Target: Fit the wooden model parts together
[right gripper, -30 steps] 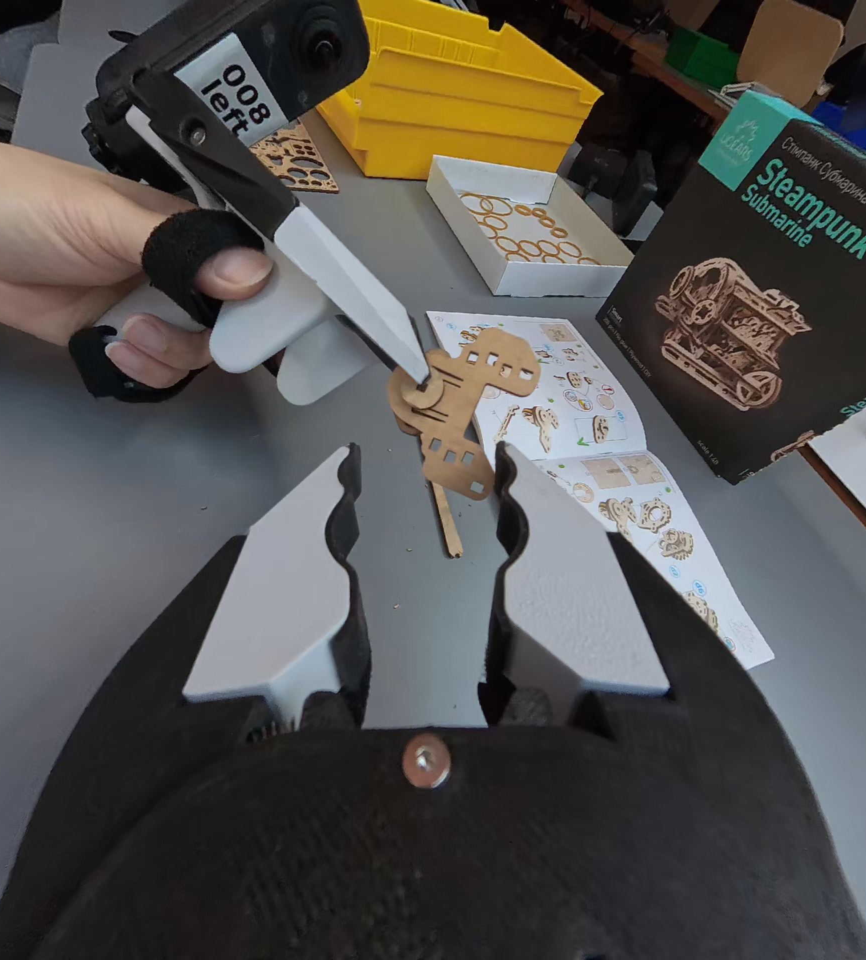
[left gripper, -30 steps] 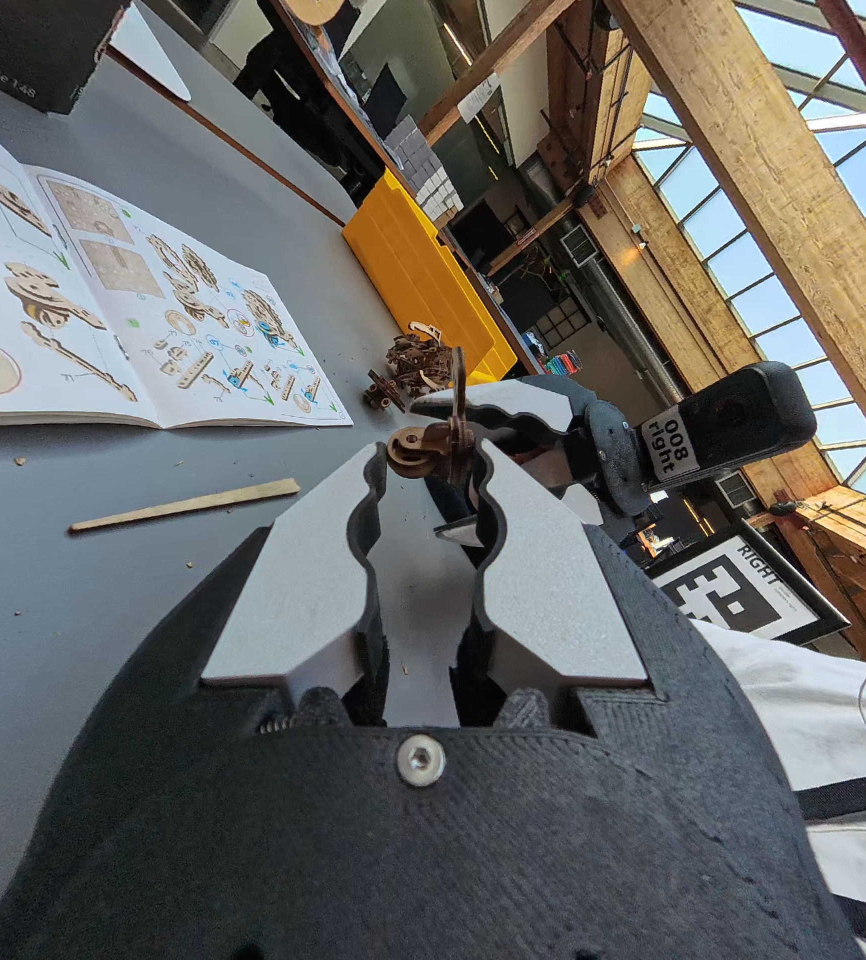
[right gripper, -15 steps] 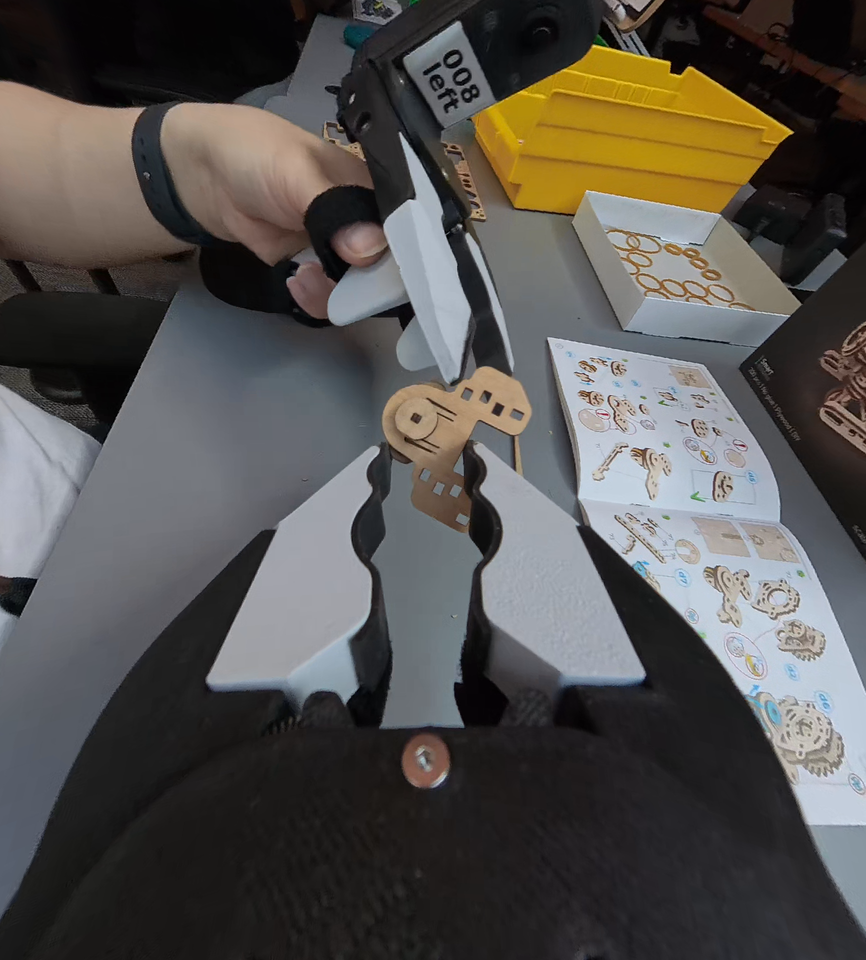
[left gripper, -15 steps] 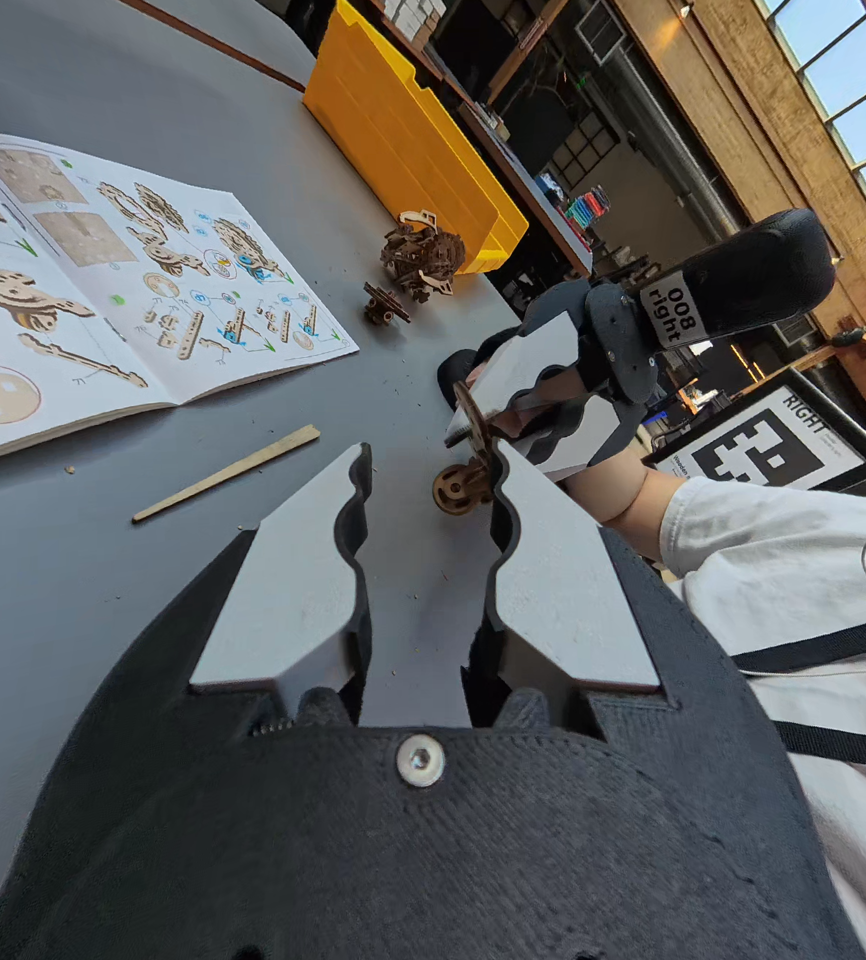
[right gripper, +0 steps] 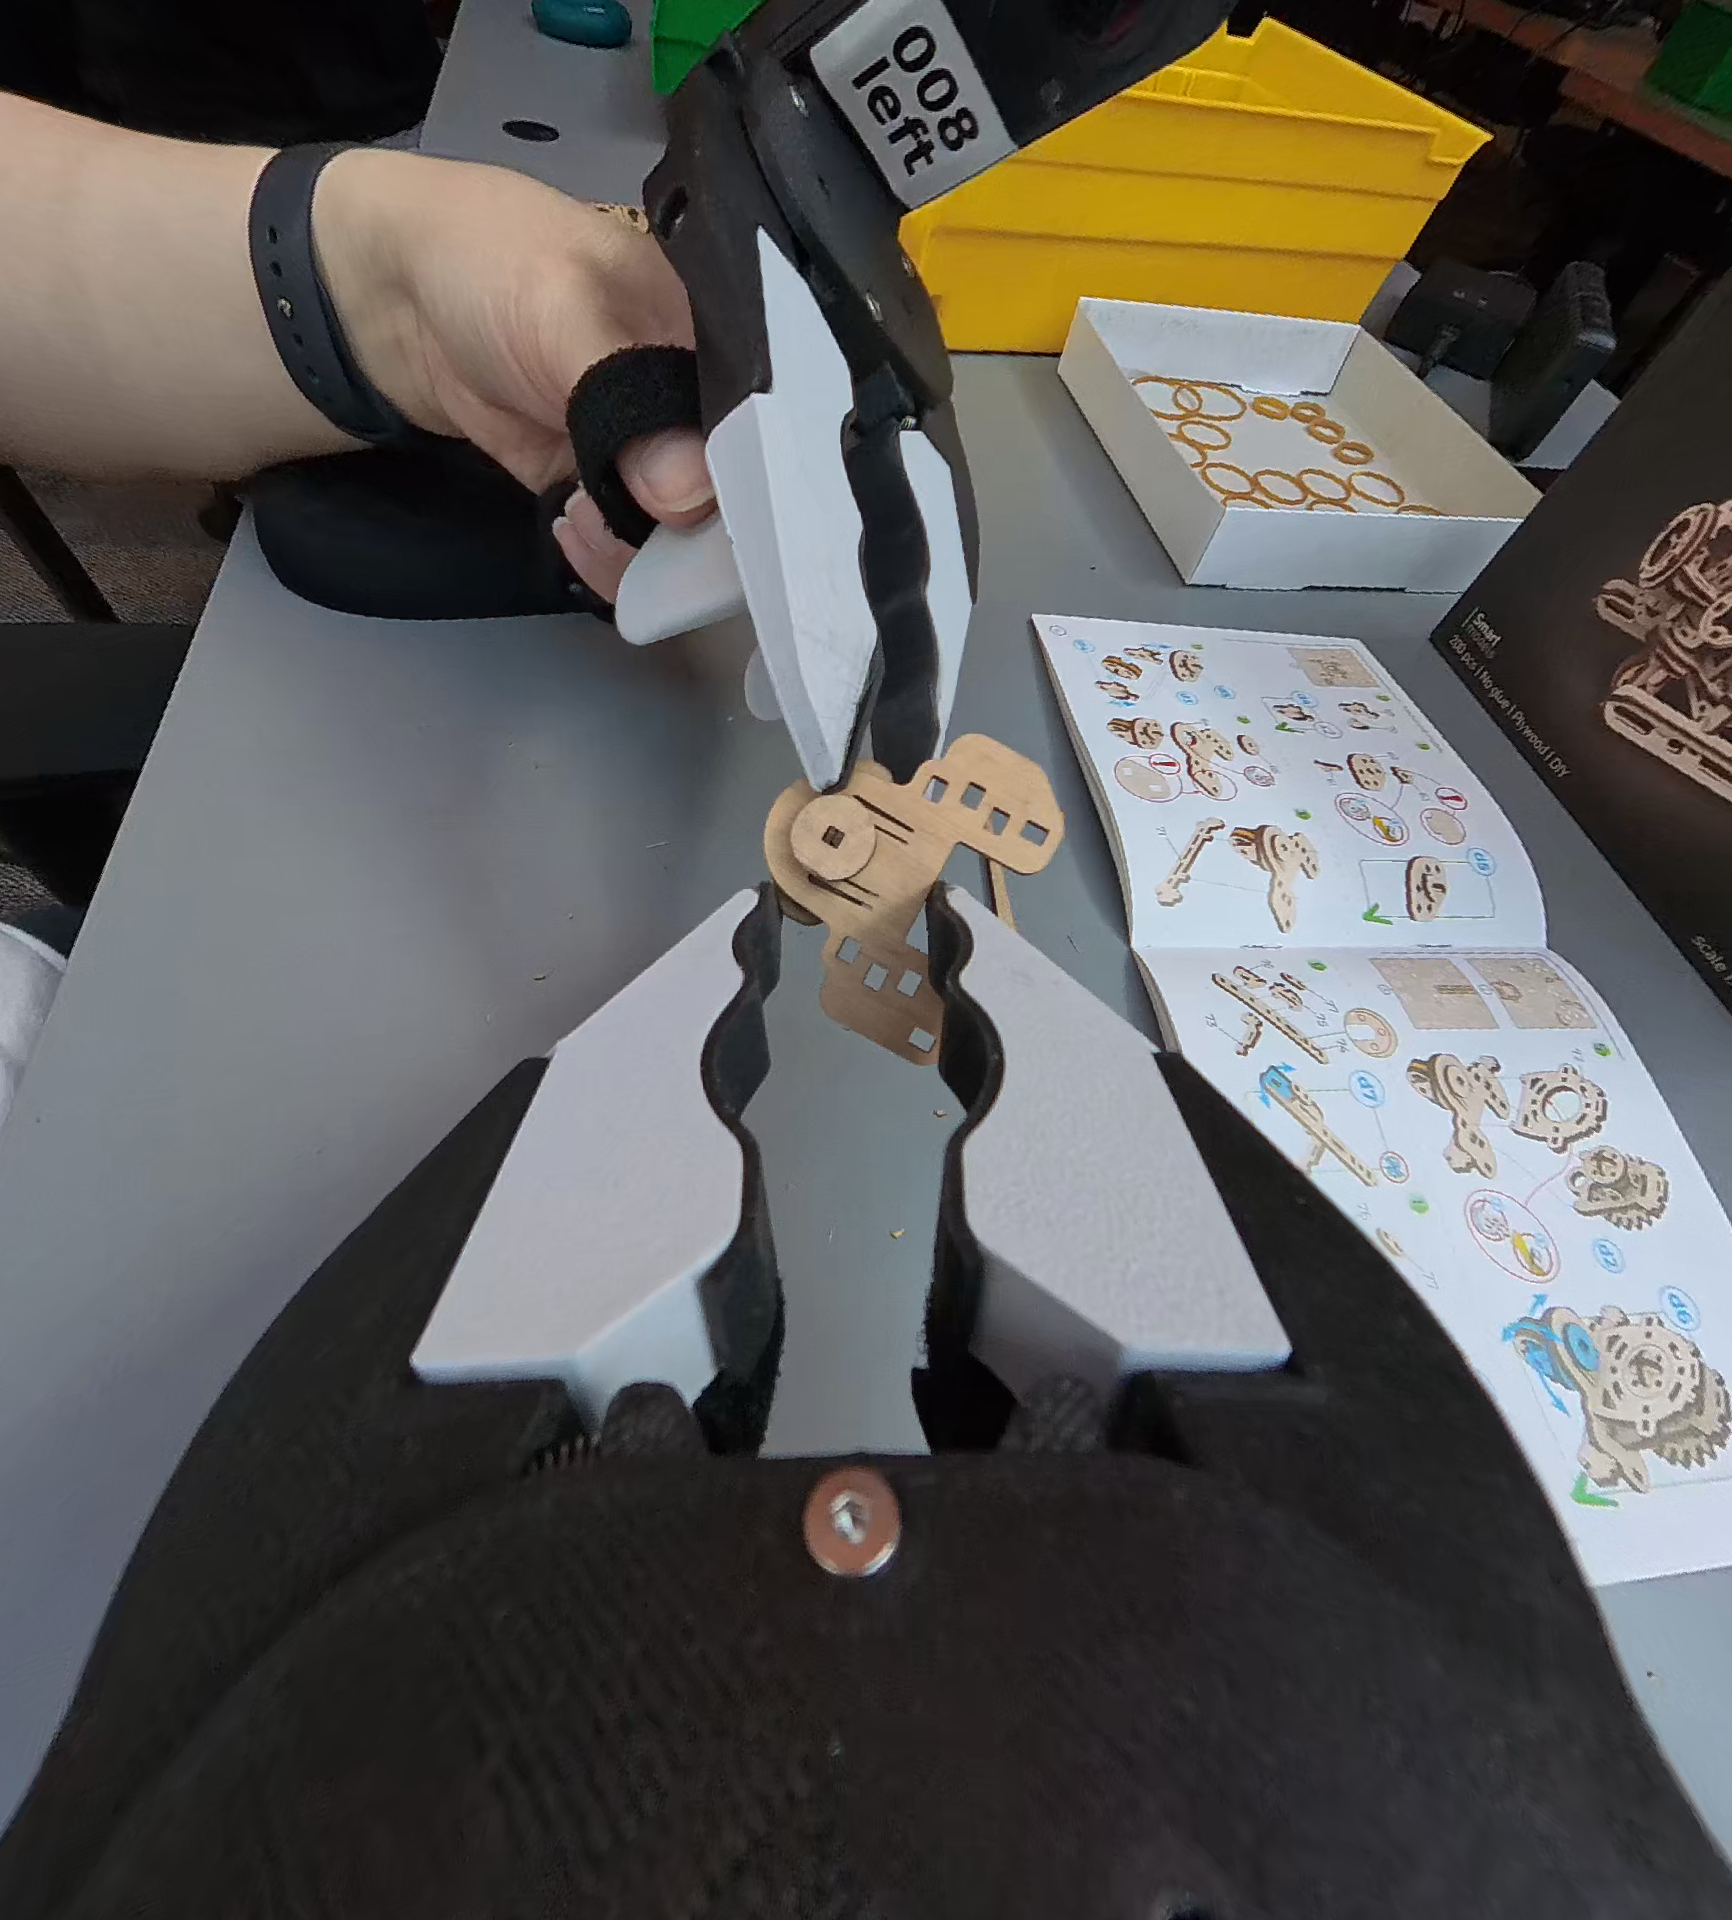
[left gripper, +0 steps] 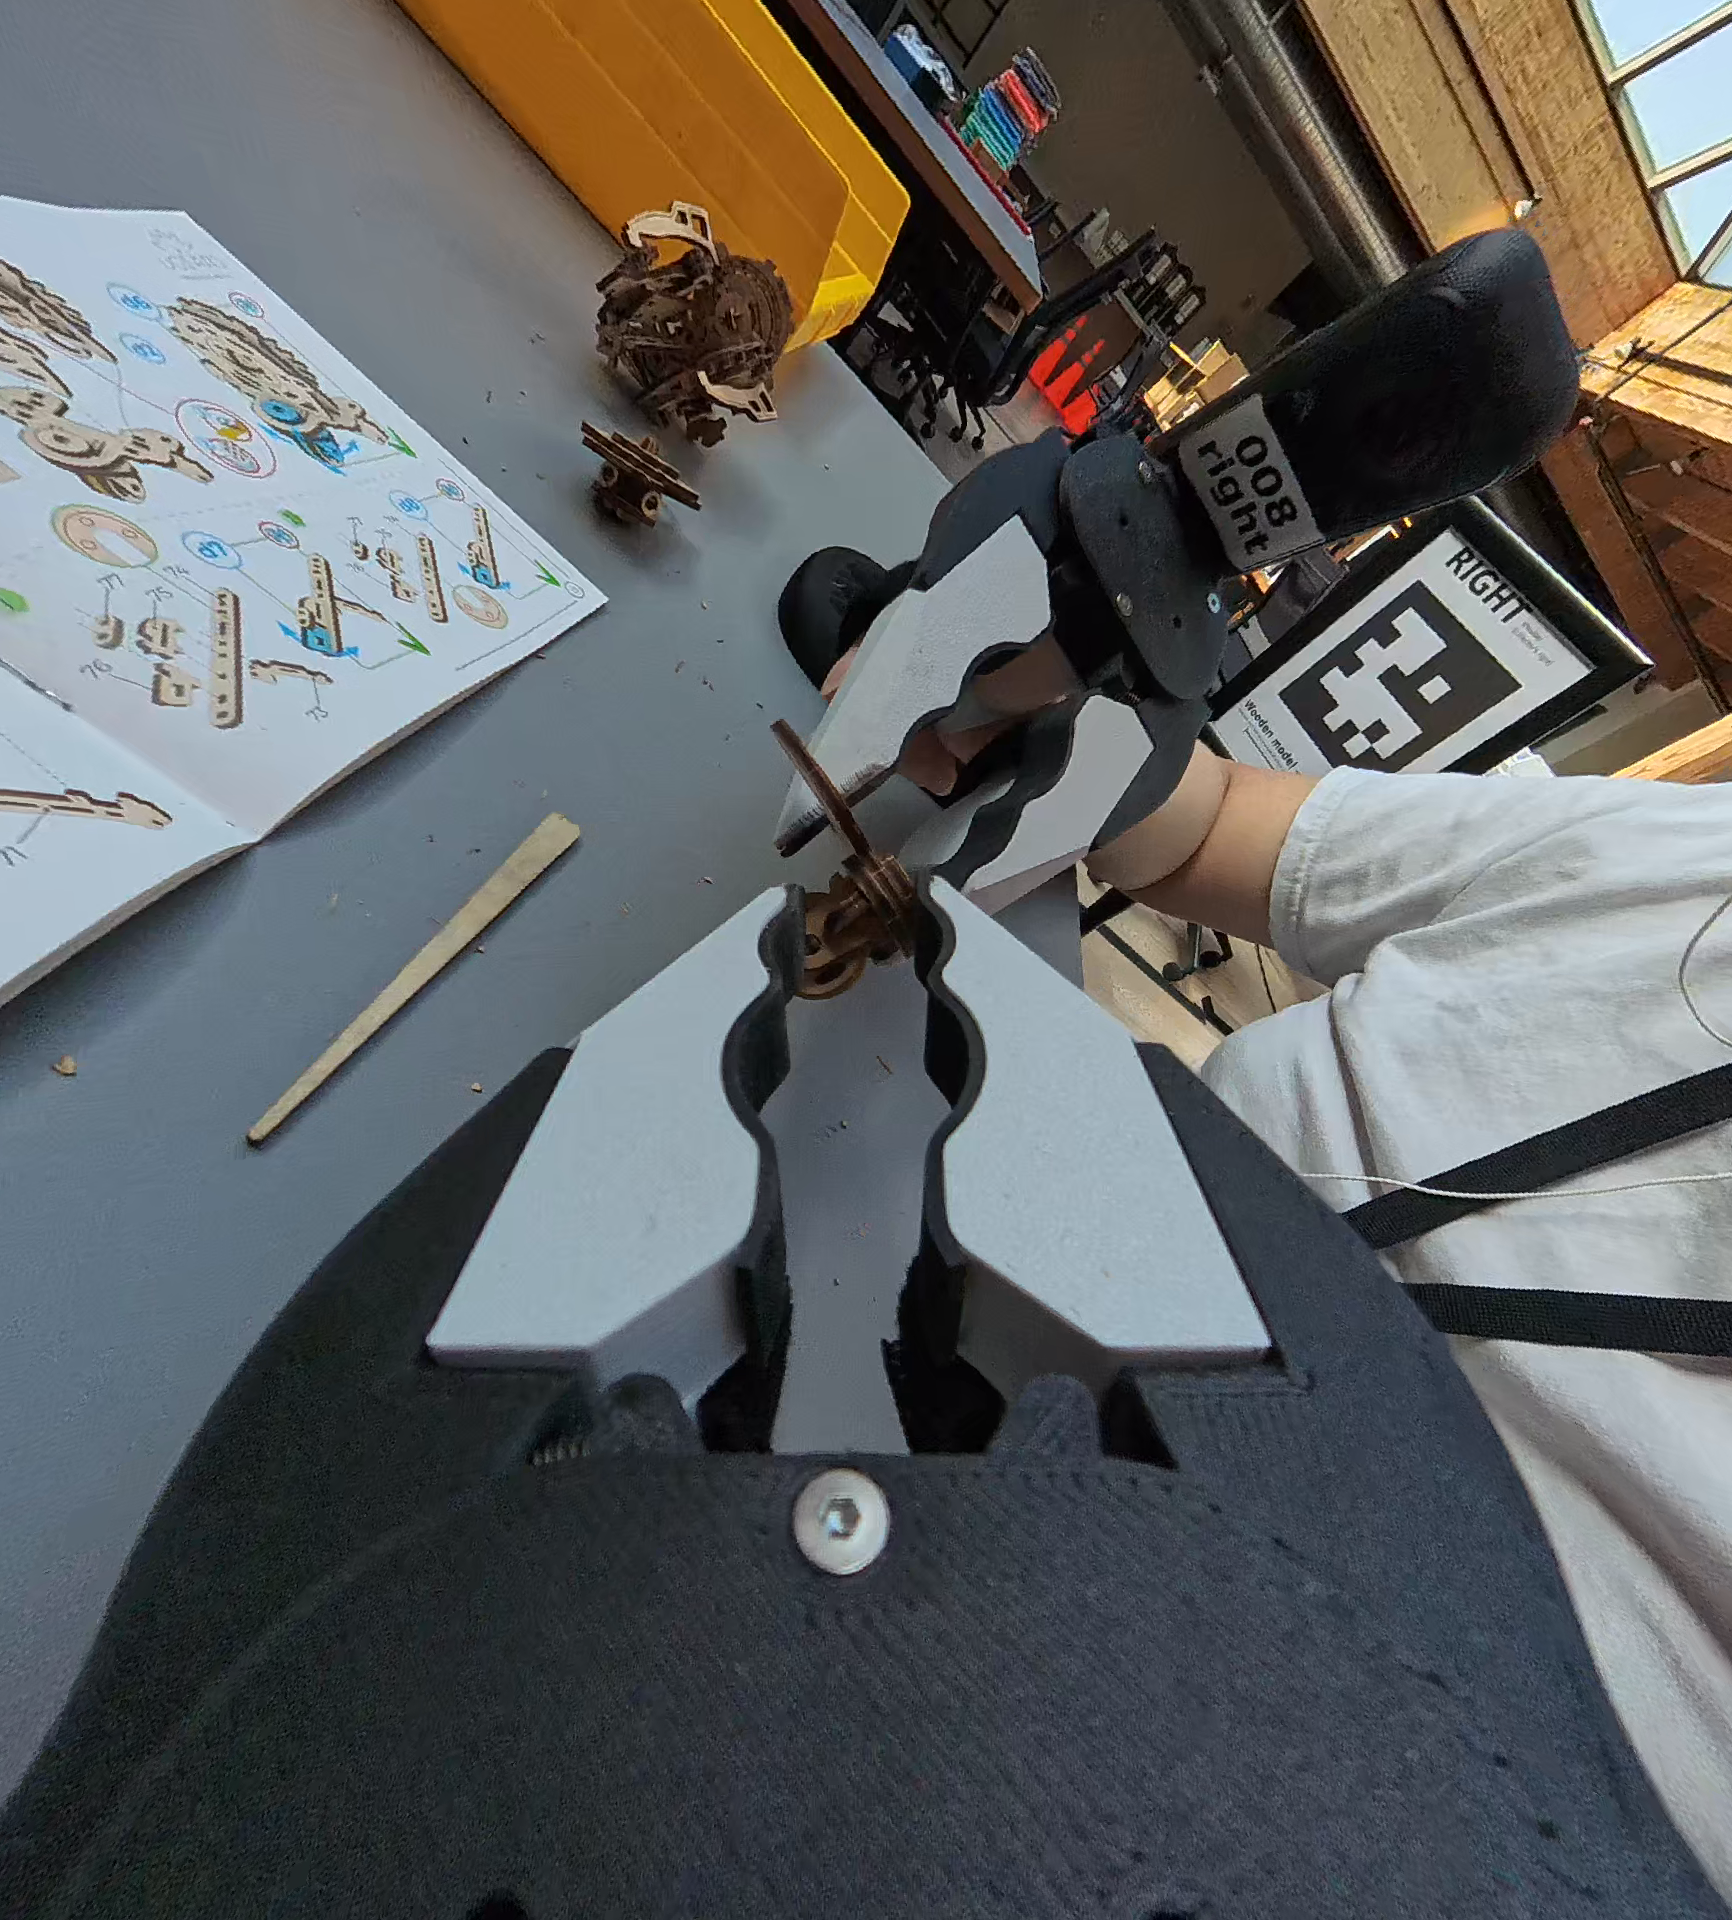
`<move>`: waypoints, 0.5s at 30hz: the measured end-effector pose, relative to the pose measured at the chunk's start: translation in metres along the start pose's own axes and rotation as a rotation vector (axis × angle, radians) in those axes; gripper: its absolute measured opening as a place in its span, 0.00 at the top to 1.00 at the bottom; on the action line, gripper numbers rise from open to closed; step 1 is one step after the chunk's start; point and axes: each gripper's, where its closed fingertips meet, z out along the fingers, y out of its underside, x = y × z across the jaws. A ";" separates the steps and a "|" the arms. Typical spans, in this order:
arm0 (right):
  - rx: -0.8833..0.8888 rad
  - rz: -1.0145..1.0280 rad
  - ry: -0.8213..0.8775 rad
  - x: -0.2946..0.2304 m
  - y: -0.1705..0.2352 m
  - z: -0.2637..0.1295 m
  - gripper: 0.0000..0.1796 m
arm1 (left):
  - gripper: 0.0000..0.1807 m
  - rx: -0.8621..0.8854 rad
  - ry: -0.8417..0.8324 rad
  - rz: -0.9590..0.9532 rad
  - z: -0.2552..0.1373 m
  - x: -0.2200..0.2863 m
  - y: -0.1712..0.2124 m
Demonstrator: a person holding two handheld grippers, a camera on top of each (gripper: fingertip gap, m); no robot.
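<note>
I have both claws on one small wooden assembly, held up off the grey table [right gripper: 405,831]. My right claw [right gripper: 846,914] is clamped on the flat slotted plate [right gripper: 903,883], its fingers pinching the plate's lower tab edge-on, so the plate stands between my pads and reaches up past the tips. My left claw [left gripper: 851,914] comes in from the far side, tip to tip with the right, and is closed on the round stacked hub [left gripper: 846,935] that sits on the plate's face. In the right wrist view the left fingers [right gripper: 810,582] meet the disc from above.

The risks, as I judge them:
- The plate is thin ply with rows of cut-outs. If I twist one claw against the other, it could snap at a slot.
- Both grips are at the very fingertips. A hard push along the axle may slide the hub out of the left pads, dropping it to the table below.
- If the claws are not in line, the peg could jam or shave wood instead of seating.

Beyond my left claw lie a thin wooden stick [left gripper: 405,977], the open instruction booklet [left gripper: 218,520] and a finished dark sub-assembly [left gripper: 690,322], all well clear.
</note>
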 end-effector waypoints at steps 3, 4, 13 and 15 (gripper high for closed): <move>-0.009 0.008 0.021 0.004 0.004 0.002 0.85 | 0.86 -0.082 0.021 0.005 0.003 -0.004 0.001; -0.016 0.002 0.034 0.006 0.005 0.002 0.85 | 0.85 -0.111 0.028 0.003 0.005 -0.007 0.002; 0.134 0.074 0.044 0.007 -0.013 -0.006 0.84 | 0.92 0.063 0.275 -0.132 0.000 0.003 -0.015; 0.146 0.077 0.026 0.003 -0.015 -0.006 0.84 | 0.92 0.115 0.302 -0.174 -0.003 0.006 -0.013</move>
